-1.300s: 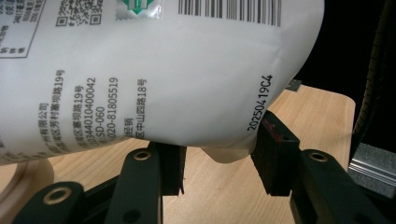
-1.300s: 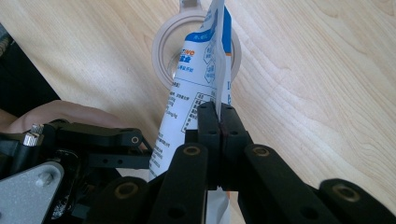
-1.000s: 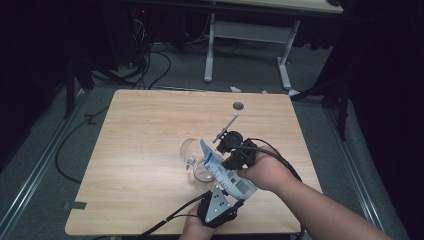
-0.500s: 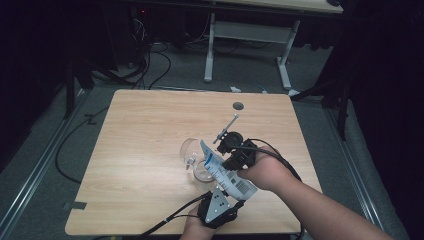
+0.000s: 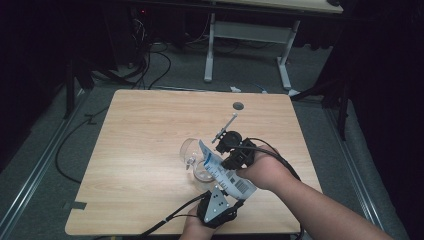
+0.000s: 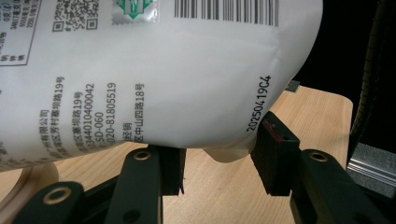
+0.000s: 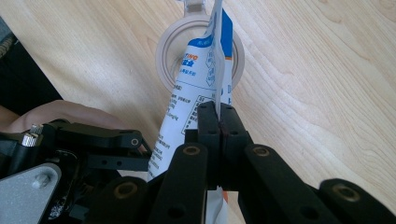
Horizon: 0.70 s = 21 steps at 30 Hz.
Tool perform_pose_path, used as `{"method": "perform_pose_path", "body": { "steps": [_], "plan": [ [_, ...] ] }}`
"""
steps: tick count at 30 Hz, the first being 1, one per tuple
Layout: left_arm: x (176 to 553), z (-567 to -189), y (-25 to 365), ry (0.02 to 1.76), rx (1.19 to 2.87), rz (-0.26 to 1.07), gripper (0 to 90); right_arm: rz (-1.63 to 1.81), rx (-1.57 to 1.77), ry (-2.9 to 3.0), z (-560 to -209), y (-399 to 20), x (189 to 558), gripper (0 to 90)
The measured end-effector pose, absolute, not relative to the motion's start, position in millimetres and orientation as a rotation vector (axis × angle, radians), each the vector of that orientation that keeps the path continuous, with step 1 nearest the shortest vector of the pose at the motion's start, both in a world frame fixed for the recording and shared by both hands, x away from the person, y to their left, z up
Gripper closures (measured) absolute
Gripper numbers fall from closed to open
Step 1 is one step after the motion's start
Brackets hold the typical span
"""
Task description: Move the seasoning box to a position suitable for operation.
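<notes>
The wooden surface (image 5: 150, 150) takes up the middle of the high view, with dark floor and cables around it and a second desk frame (image 5: 250, 30) along the top edge. A small dark round spot (image 5: 238, 106) sits on the wood toward the upper right of the surface.

In the lower middle of that view a white printed pouch (image 5: 225, 172) slants from lower right up to upper left, its upper end over a clear glass jar (image 5: 196, 159) that stands on the wood. In the right gripper view the jar's round mouth (image 7: 164, 46) lies at the top centre, with the pouch's blue-and-white end just over it. In the left gripper view the pouch's bulging white body, printed with a barcode and small text, spreads over the upper left and centre.

The right gripper (image 5: 225, 157), held by the hand coming in from the lower right of the high view, is clamped on the pouch: in the right gripper view its two black jaws meet at the centre on the pouch's thin flat seam.

The left gripper (image 5: 225, 192), at the bottom centre of the high view, holds the pouch's lower end; in the left gripper view its jaws stand partly apart at the bottom, one on either side of the bag's rounded bottom, against it.
</notes>
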<state>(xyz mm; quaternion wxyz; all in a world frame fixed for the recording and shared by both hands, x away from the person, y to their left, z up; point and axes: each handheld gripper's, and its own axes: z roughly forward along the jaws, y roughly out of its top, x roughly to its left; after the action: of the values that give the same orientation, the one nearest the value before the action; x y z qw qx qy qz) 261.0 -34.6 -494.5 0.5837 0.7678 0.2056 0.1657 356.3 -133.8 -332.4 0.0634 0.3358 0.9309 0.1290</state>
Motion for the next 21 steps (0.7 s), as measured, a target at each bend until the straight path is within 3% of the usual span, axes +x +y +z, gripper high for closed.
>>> {"method": "perform_pose_path", "body": {
  "steps": [21],
  "plan": [
    [261.3,-492.7,-34.2,0.480,1.785,0.378,58.5,0.382,0.987,2.814,-330.6,-132.2,355.7,89.9]
  ]
}}
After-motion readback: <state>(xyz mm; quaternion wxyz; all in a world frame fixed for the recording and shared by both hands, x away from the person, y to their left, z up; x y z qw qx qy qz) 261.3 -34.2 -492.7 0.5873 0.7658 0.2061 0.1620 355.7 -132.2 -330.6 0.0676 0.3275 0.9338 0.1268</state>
